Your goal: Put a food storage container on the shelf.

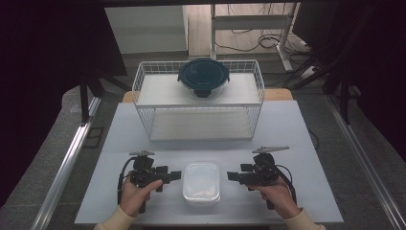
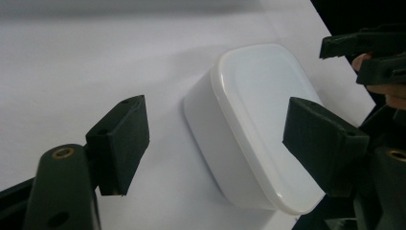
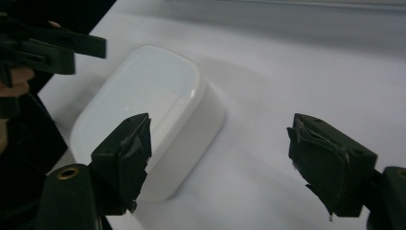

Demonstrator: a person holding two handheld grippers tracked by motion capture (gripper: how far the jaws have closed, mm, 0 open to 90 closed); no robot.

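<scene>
White plastic box [image 1: 201, 182] with its lid on sits at the near edge of the table [image 1: 297, 143], long axis running away from the person, squarely between the left gripper [image 1: 176, 175] and right gripper [image 1: 231, 177], both with jaws apart, empty, and about equally near.

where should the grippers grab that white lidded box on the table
Probably by its two long side walls, just under the lid's overhanging rim. The white box lies flat between the left gripper and right gripper, both open and pointing inward, so each can come in level from its own side.
</scene>
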